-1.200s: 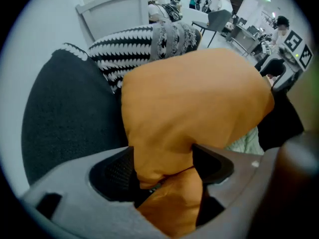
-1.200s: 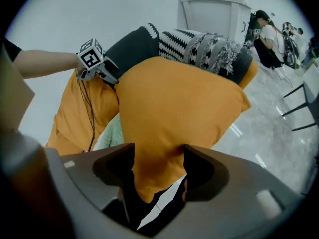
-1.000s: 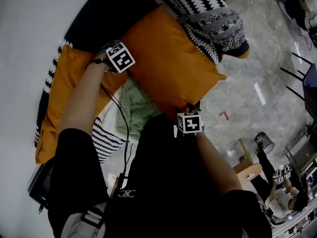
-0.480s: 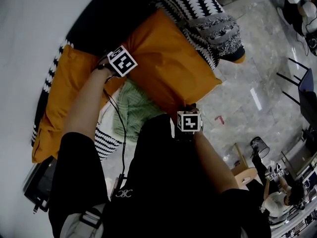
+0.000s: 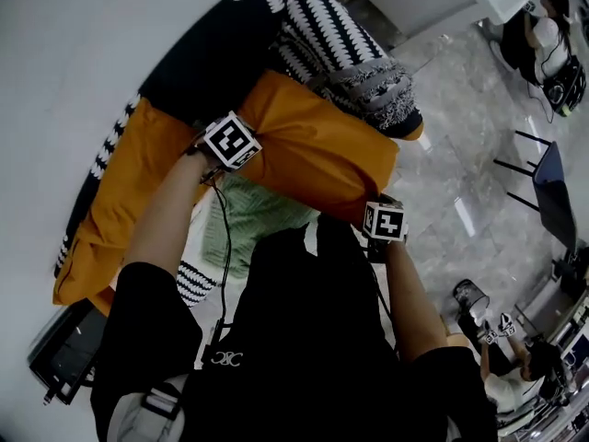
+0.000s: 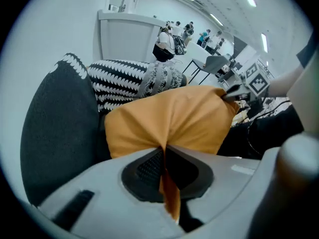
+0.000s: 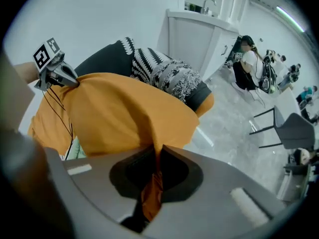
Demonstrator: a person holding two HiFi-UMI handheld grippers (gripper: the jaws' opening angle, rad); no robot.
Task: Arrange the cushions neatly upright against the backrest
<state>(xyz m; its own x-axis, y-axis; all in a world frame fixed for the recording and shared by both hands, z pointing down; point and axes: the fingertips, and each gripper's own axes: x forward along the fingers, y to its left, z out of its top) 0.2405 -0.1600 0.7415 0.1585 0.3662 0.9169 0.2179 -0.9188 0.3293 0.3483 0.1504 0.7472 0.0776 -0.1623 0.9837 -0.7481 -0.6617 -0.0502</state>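
With my left tool [image 6: 163, 153] clamped tight on the orange cushion [image 5: 313, 145] at its 9 o'clock corner and my right tool [image 7: 158, 156] having just closed its jaws on fabric at the 4 o'clock corner, I judge the job barely begun, with every cushion still to stand upright.

left gripper [image 6: 163, 152], right gripper [image 7: 158, 154] just clamped orange cushion [image 5: 317, 150]

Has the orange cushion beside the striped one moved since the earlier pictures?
Yes. The orange cushion has tipped up: its near edge has risen from the green cloth, and it leans more toward the striped cushion.
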